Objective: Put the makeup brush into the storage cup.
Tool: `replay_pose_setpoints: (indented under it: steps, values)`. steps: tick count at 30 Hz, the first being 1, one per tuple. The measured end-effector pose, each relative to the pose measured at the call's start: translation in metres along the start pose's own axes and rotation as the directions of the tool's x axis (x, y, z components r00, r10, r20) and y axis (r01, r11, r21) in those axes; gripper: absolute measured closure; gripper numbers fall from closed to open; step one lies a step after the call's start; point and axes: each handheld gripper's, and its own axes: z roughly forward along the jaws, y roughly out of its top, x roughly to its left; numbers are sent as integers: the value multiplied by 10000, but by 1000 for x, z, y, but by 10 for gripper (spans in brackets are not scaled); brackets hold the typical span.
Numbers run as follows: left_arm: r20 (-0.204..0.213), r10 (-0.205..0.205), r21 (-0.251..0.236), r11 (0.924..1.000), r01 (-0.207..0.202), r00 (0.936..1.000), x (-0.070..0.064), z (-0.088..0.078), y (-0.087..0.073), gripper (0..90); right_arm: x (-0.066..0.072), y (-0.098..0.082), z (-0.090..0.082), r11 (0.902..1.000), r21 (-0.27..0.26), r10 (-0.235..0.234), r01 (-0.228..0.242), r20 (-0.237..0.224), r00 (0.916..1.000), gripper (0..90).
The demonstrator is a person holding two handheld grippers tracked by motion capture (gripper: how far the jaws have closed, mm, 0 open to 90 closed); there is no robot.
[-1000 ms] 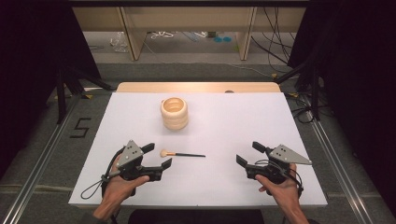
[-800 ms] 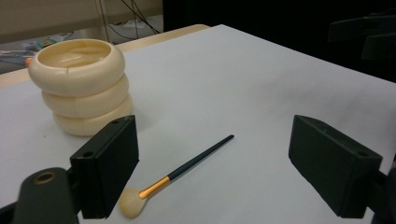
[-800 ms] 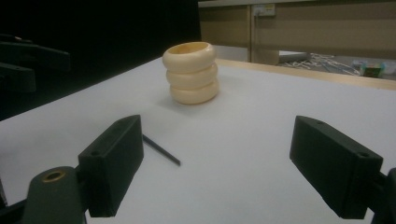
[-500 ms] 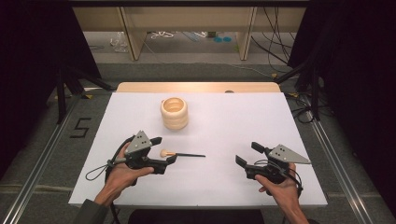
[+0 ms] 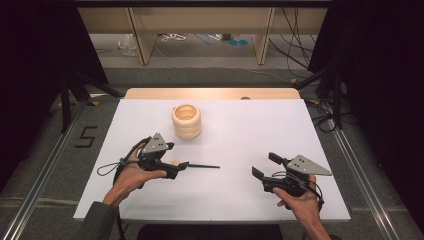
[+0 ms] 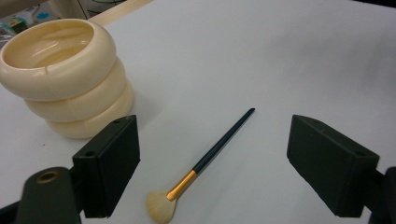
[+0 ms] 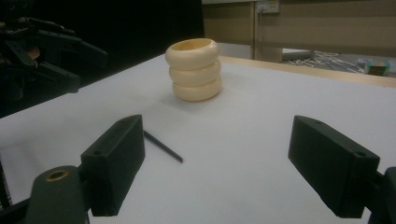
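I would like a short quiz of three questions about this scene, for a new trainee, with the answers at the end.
1. True or false: the left gripper has its jaws shut on the brush.
2. Which end of the brush lies nearest the left gripper's camera: A) the bristles, B) the dark handle tip?
3. Fill in: the cream holder looks like ___ stacked rings.

Key:
1. False. In the left gripper view both jaws stand apart, with the brush lying flat on the white table between them.
2. A.
3. Three.

The right gripper is also open, off to the side.

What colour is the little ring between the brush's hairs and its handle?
Gold-orange, on the brush, clearest in the left gripper view.
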Motion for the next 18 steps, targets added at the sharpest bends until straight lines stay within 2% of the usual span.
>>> replay_pose_setpoints:
  steps: [1,4,5,6,8,11,13,14,18]
  values:
    - [31,90,147,9999,-91,10000,1,1,1,176,0,0,1,9999,-150,80,-82,-141,9999,200]
    - [327,408,500,9978,-424,9986,1,8,6,186,1,-1,2,9998,-175,74,-77,-181,9998,201]
    - [303,592,662,9959,-611,9978,2,11,7,197,1,-1,2,9998,-167,77,-81,-221,9997,201]
    - [374,674,786,9944,-702,9970,2,14,8,196,0,0,0,10000,65,12,-11,-114,9999,202]
    - [496,695,895,9933,-738,9963,2,18,11,197,0,0,0,10000,21,54,-53,-226,9997,203]
    - [632,982,1193,9873,-1052,9932,3,23,12,197,0,0,1,10000,-52,73,-74,-255,9996,207]
    - [706,1058,1315,9847,-1144,9919,5,27,12,198,0,-1,1,10000,-10,65,-66,-262,9996,207]
    - [719,887,1399,9853,-980,9935,5,29,11,200,0,-1,1,10000,1,66,-66,-271,9996,208]
    - [928,947,1798,9775,-1102,9912,8,36,11,208,0,-1,1,10000,1,43,-43,-314,9995,212]
